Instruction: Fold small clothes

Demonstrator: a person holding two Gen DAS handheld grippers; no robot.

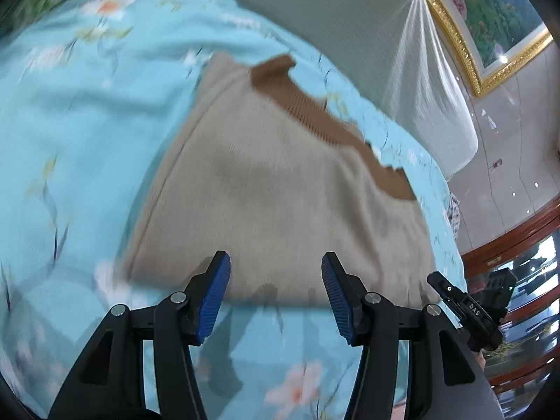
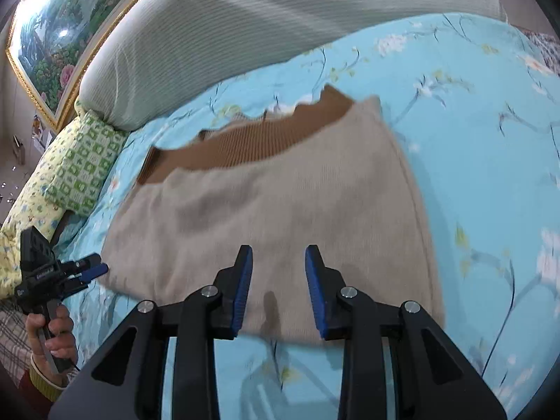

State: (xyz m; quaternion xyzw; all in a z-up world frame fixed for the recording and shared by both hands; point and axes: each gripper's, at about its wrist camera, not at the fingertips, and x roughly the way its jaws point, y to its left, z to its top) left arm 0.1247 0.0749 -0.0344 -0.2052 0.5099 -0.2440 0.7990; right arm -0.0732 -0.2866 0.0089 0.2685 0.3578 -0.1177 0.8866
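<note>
A: Right tool [image 2: 278, 280] has its blue pads parted and nothing between them; it hangs over the near hem of the sweater [image 2: 280, 189]. The left tool [image 1: 276, 287] is the same, spread wide and empty, at the sweater's near edge.

B: So where does the sweater lie from them?

A: Dead ahead, twelve o'clock from both. It lies flat on the bed [image 2: 472, 140], a beige piece with a brown ribbed band [image 2: 245, 143] along the far edge. Its long axis runs nine to three in the right view, I think; the blur makes the edges soft.

B: Which tool is nearer?

A: About level. In the right view the left tool sits at eight o'clock, just off the sweater's left corner.

B: Anything in the way?

A: Nothing on the sweater. A grey bolster [image 2: 262, 35] lies beyond at twelve, a green pillow [image 2: 84, 164] at ten, both apart from it. Next fold looks like near edge carried towards the band, I'd judge.
</note>
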